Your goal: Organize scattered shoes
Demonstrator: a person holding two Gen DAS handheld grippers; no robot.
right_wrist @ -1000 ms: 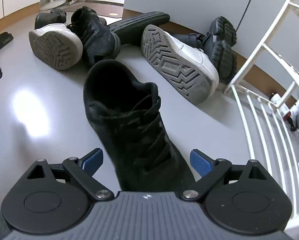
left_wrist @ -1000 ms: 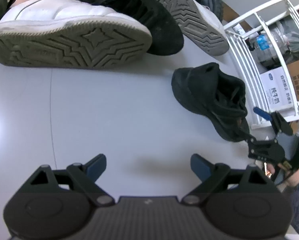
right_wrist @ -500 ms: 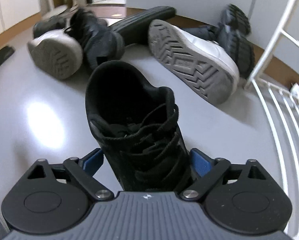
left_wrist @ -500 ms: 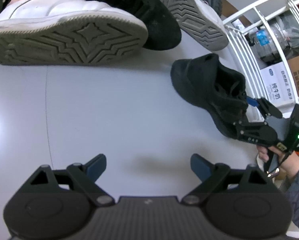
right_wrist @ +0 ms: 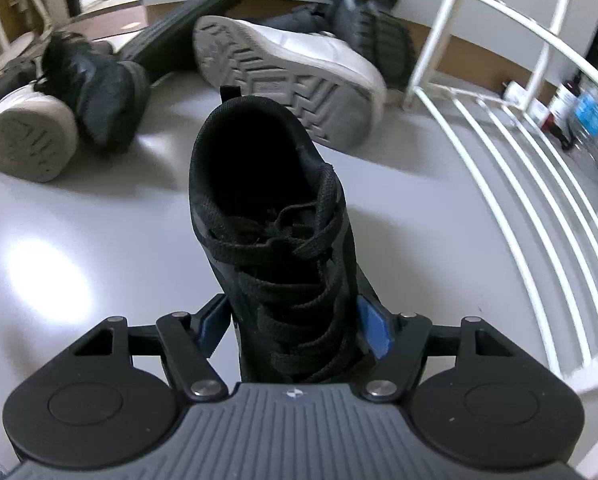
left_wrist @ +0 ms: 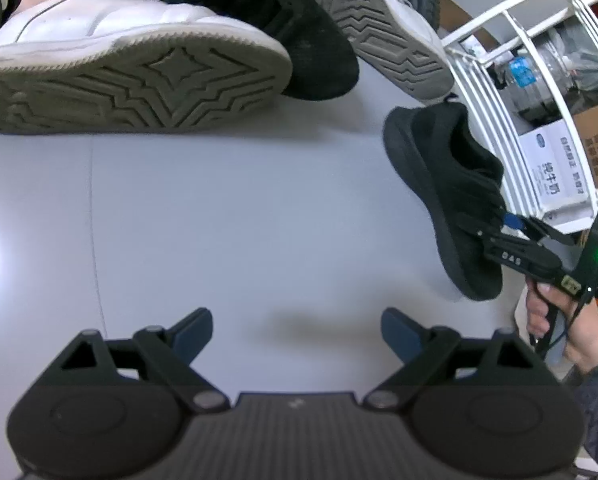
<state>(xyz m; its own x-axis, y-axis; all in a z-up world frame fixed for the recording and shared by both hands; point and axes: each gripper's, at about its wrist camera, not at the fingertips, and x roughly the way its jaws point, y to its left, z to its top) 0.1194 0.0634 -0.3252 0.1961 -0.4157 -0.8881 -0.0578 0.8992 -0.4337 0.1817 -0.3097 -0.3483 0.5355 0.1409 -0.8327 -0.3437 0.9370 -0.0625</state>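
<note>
The right tongs (right_wrist: 293, 326) have just been closing and now grasp a black lace-up shoe (right_wrist: 275, 232) across its laced forefoot, one blue pad (right_wrist: 373, 326) pressed to each side. In the left wrist view the shoe (left_wrist: 443, 184) is tilted on its side with its sole facing the open floor, and a hand (left_wrist: 555, 316) grips the handle below it. The left tongs (left_wrist: 297, 326) hang released over bare grey floor (left_wrist: 239, 220), nothing between their pads. Beyond lies a heap of scattered shoes: a white sneaker (left_wrist: 119, 60) on its side with its grey tread showing, a black sneaker (left_wrist: 299, 40) leaning on it, and a second white sneaker (right_wrist: 287, 76) sole up. A white wire rack (right_wrist: 519, 152) stands just beside the held shoe.
</note>
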